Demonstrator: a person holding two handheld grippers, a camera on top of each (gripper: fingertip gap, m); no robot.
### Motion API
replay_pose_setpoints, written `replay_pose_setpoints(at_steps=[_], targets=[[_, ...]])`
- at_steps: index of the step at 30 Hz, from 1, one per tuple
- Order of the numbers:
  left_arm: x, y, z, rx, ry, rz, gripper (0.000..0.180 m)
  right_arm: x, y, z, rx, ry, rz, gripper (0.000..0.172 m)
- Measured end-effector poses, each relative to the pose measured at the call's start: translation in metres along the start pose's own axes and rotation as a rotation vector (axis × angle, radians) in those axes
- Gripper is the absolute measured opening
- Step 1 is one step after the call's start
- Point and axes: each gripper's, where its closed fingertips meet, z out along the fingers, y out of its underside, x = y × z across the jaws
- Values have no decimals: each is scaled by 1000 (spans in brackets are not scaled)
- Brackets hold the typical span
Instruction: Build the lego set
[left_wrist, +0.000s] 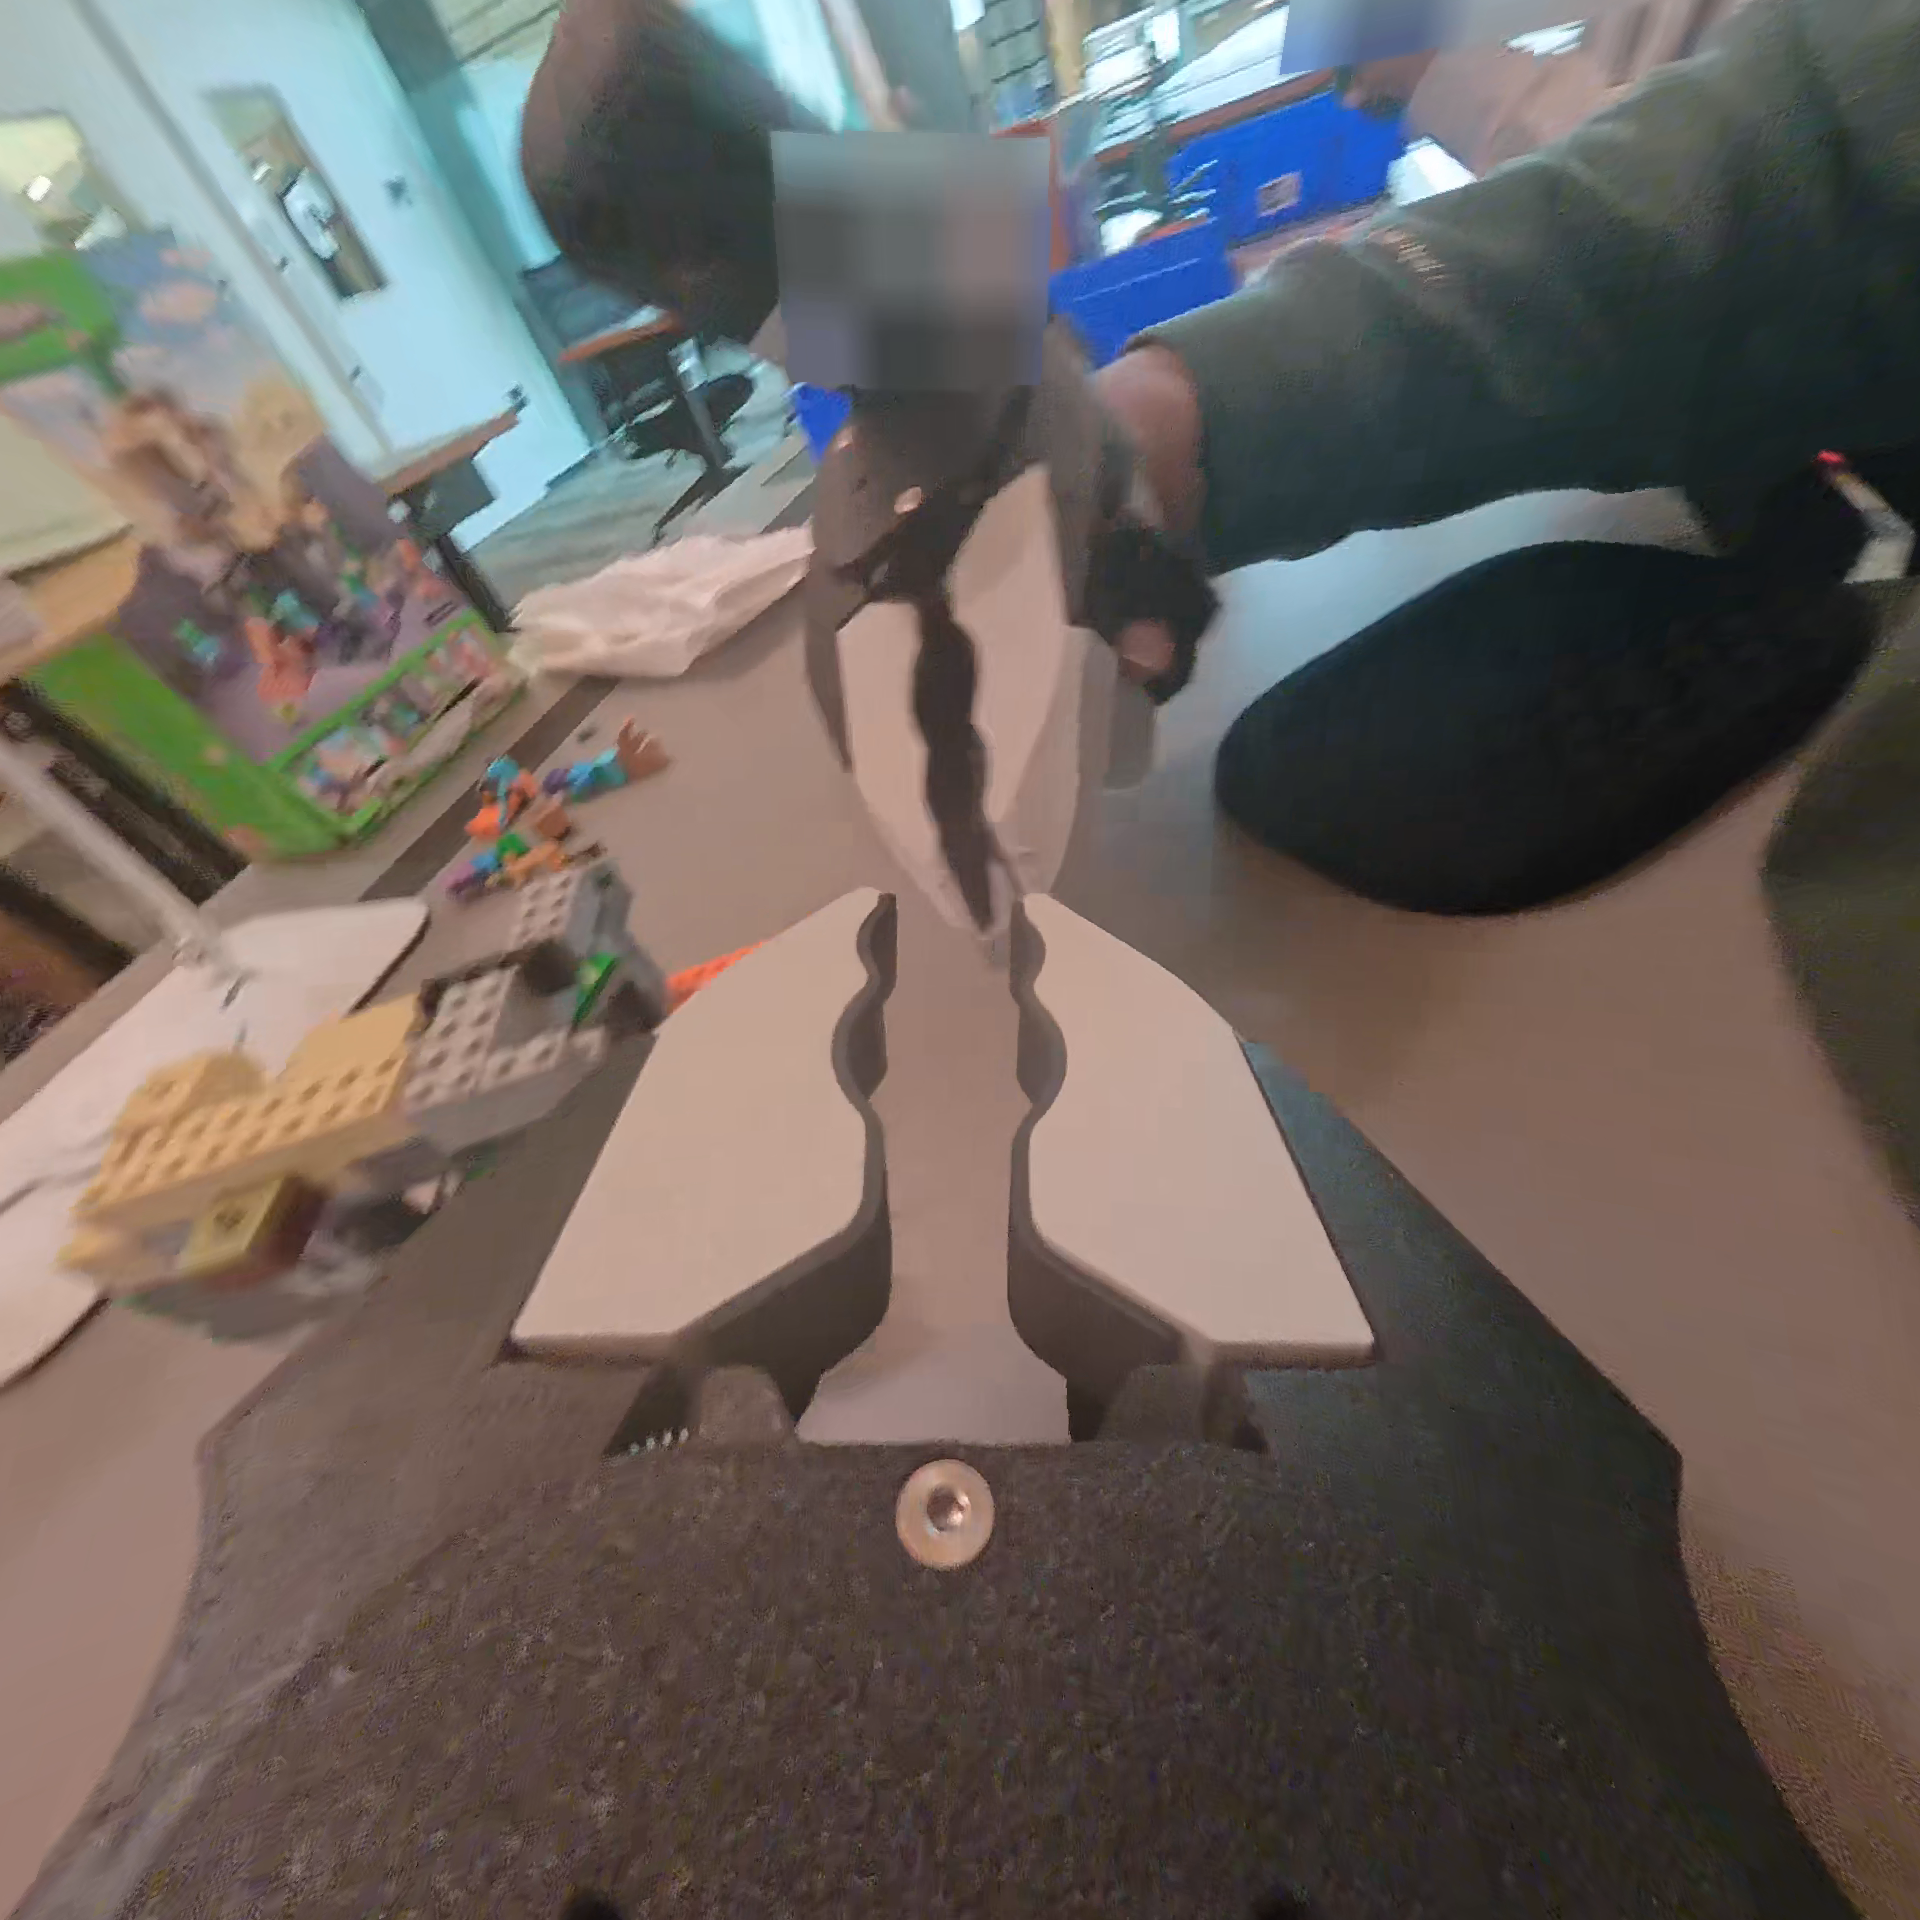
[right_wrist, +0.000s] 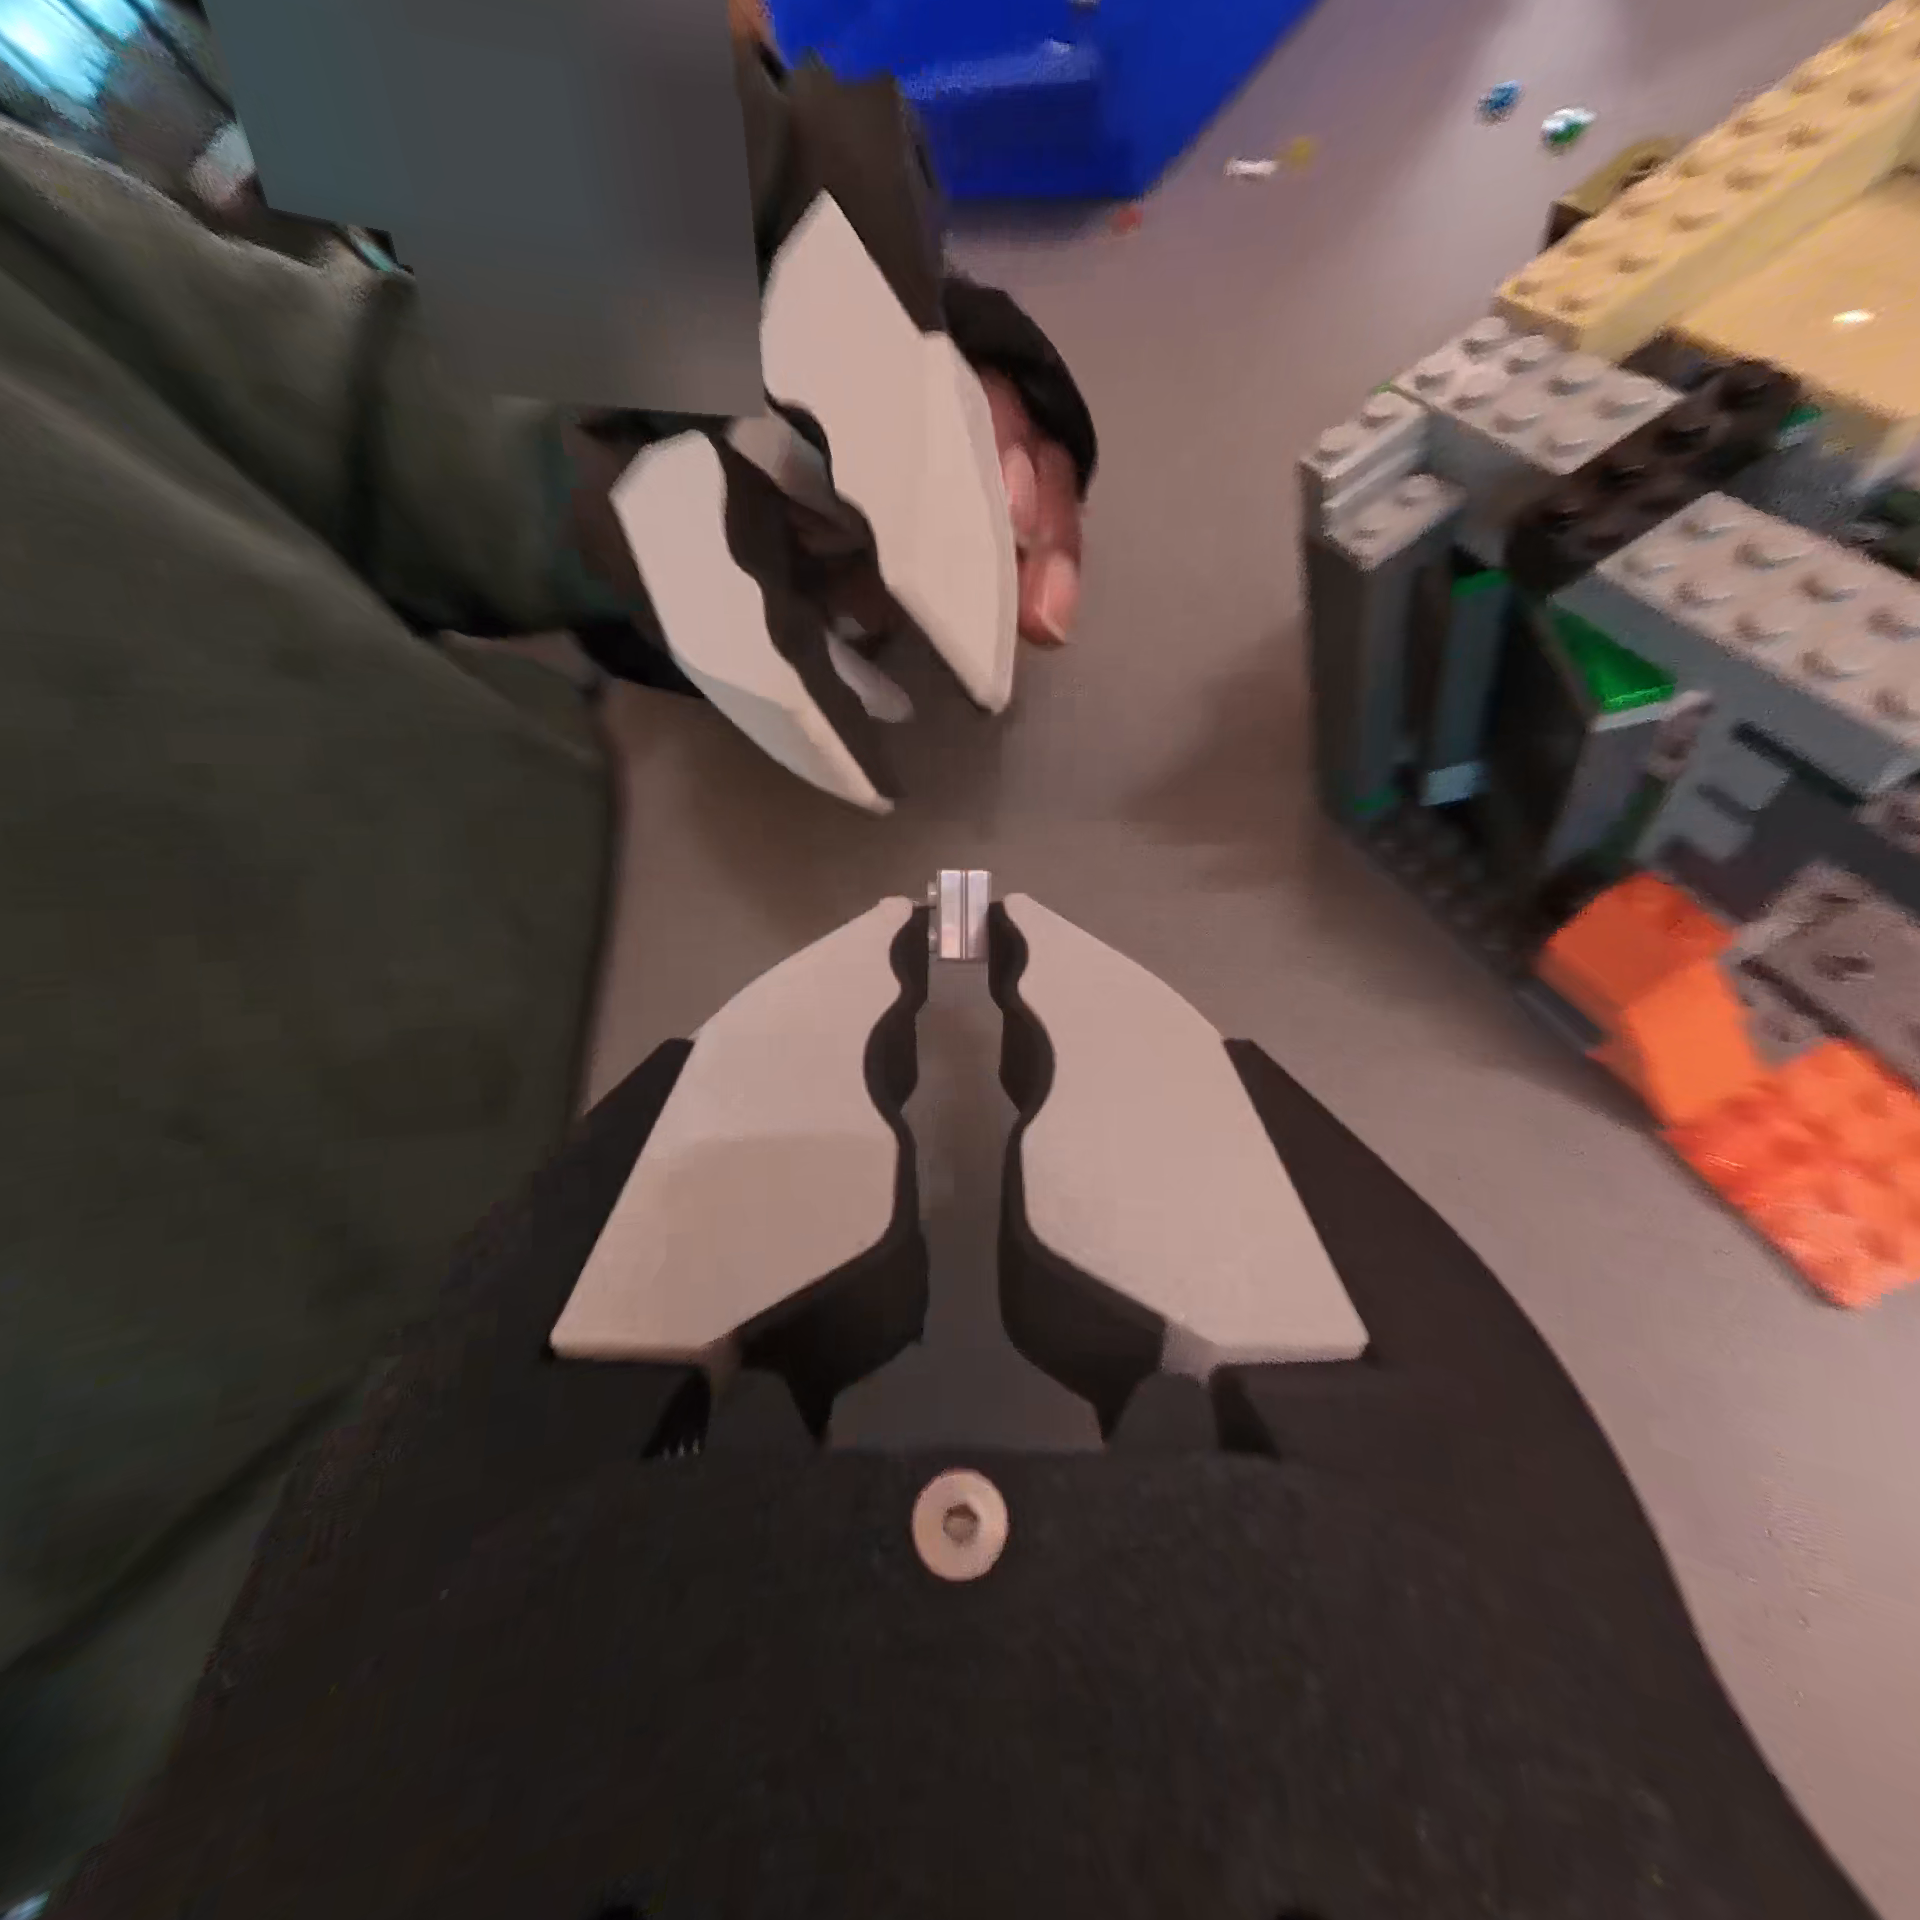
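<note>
A brick building (right_wrist: 1621, 582) of grey and tan blocks is seen on the grey table (right_wrist: 1195, 727). The left gripper (left_wrist: 951, 925) is held open and empty. A small light-grey brick (right_wrist: 961, 920) is pinched at the tips of the right gripper (right_wrist: 958, 914).

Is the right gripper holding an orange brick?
No, the right gripper pinches a small light grey brick; the orange bricks sit on the table.
</note>
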Motion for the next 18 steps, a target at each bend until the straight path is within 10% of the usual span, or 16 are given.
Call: replay_pose_setpoints(at_steps=[1,18], targets=[[10,-6,0,27,43,26,21,-5,-4,-4,38,-30,32,11],[45,-29,5,86,76,250,9,-57,-8,-18,5,-318,164,10]])
